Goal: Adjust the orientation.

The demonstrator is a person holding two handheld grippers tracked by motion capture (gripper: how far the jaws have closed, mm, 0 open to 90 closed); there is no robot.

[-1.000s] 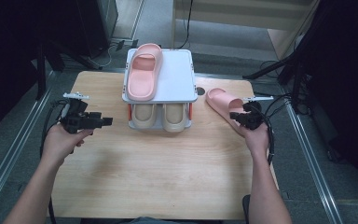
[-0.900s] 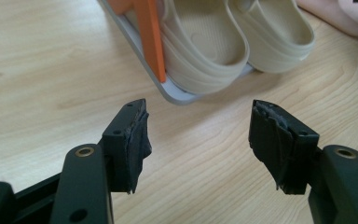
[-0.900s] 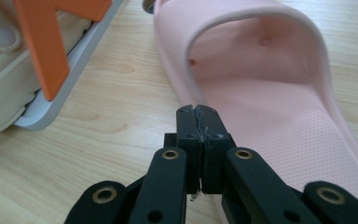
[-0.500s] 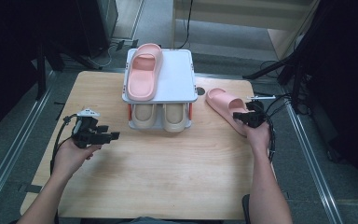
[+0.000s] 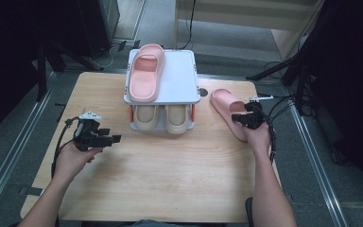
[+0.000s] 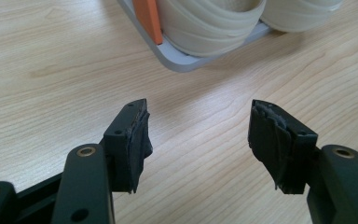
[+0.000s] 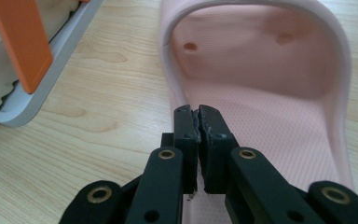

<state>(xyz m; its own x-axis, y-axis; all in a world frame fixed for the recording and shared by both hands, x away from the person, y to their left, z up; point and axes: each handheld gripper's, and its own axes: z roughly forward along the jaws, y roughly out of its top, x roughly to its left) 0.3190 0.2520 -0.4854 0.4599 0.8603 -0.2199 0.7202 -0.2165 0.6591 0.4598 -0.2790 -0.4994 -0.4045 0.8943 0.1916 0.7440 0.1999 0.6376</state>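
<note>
So, taking the grey two-level shoe rack at the back middle of the wooden table as the reference point: the left gripper sits off to the rack's left and a bit nearer the person, held low over bare wood in the person's left hand. In the left gripper view its jaws stand wide apart with nothing but table between them, and the rack's front corner with an orange post is just ahead.

On the rack itself, one pink slipper lies on the left half of the top shelf. The right half of that shelf is bare. Underneath, a pair of beige slippers sits side by side on the lower level.

Right of the rack, the other pink slipper lies flat on the table, sole down, close beside the rack but not touching it. The right gripper is at that slipper's near end, held in the person's right hand. In the right gripper view its jaws are pressed together, with the slipper's rim just ahead of the tips. The pads seem to meet each other, and I can't really tell if a bit of the rim is pinched between them.
</note>
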